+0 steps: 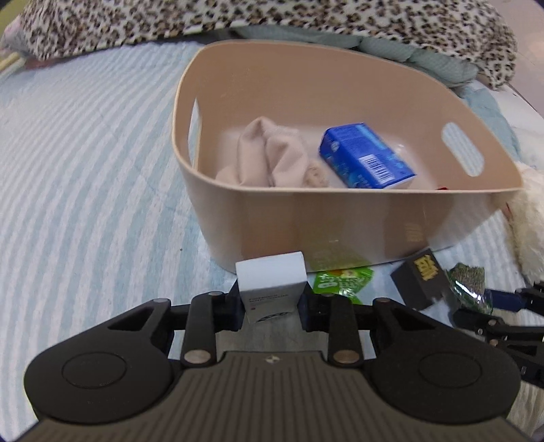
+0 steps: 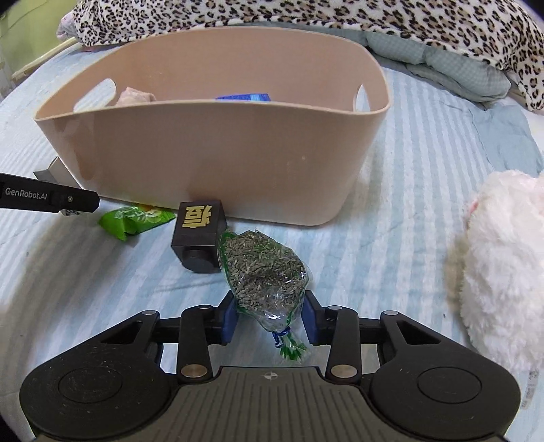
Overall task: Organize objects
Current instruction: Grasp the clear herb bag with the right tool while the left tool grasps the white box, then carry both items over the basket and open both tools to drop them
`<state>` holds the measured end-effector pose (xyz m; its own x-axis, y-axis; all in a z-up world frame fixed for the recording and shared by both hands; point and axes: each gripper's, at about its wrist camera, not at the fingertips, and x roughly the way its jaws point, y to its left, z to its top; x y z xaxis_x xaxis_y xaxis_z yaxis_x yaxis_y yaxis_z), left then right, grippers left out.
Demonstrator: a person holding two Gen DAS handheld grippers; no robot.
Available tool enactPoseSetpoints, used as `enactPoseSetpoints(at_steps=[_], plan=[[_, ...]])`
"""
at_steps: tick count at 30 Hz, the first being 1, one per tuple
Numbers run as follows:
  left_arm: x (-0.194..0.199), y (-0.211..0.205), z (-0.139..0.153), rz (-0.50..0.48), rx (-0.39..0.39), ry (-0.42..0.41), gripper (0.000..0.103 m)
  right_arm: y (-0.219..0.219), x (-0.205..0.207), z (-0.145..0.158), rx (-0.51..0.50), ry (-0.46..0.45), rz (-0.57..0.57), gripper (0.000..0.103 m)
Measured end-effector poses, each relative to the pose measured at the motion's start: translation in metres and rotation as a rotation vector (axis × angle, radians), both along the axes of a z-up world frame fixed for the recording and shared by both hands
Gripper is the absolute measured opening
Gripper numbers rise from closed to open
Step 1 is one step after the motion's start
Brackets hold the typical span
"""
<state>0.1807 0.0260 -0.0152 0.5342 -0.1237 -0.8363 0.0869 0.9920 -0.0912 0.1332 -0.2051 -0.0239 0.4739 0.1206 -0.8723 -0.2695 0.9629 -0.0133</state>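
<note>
Squarely gripped white box, beige bin

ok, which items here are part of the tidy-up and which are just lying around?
Job: beige bin, white box in left tool, seed bag between right tool pads, black box, green packet.

Lying about: leopard blanket, white plush toy.

both wrist views toward bin

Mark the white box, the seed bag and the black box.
white box [image 1: 272,272]: left wrist view, top face.
seed bag [image 2: 263,268]: right wrist view, middle of the filled part.
black box [image 2: 199,221]: right wrist view, gold-lettered face.
</note>
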Motion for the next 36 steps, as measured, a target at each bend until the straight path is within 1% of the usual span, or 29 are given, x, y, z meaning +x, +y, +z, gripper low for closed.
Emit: enactPoseSetpoints(at_steps=[4,5,10,17,19,21,25,29,33,36], plan=[[-0.014,-0.004,0.018,-0.028,0.026,-0.061,0.032,-0.004,-0.006,0.015,0.022,-0.045,0.011,0.036],[-0.018,-0.004,0.023,-0.033,0.027,-0.074,0.032,-0.001,-0.014,0.022,0.032,-0.057,0.011,0.036],[-0.031,-0.005,0.047,-0.050,-0.006,-0.138,0.032,-0.005,-0.016,0.057,0.074,-0.142,0.006,0.036],[-0.040,-0.018,0.072,-0.072,0.061,-0.266,0.032,-0.013,-0.018,0.104,0.140,-0.300,-0.033,0.036],[-0.042,-0.022,0.078,-0.066,0.086,-0.313,0.032,-0.014,-0.017,0.113,0.151,-0.330,-0.044,0.036],[-0.040,-0.026,0.082,-0.063,0.091,-0.340,0.032,-0.016,-0.015,0.119,0.173,-0.349,-0.061,0.036],[-0.030,-0.031,0.088,-0.045,0.084,-0.393,0.032,-0.012,-0.006,0.127,0.202,-0.386,-0.083,0.036],[-0.011,-0.036,0.088,-0.007,0.105,-0.434,0.032,-0.005,0.007,0.126,0.215,-0.426,-0.104,0.036],[0.010,-0.030,0.076,0.041,0.103,-0.415,0.032,0.001,0.023,0.115,0.217,-0.465,-0.130,0.036],[0.027,-0.027,0.061,0.072,0.119,-0.375,0.032,0.006,0.036,0.100,0.218,-0.465,-0.144,0.036]])
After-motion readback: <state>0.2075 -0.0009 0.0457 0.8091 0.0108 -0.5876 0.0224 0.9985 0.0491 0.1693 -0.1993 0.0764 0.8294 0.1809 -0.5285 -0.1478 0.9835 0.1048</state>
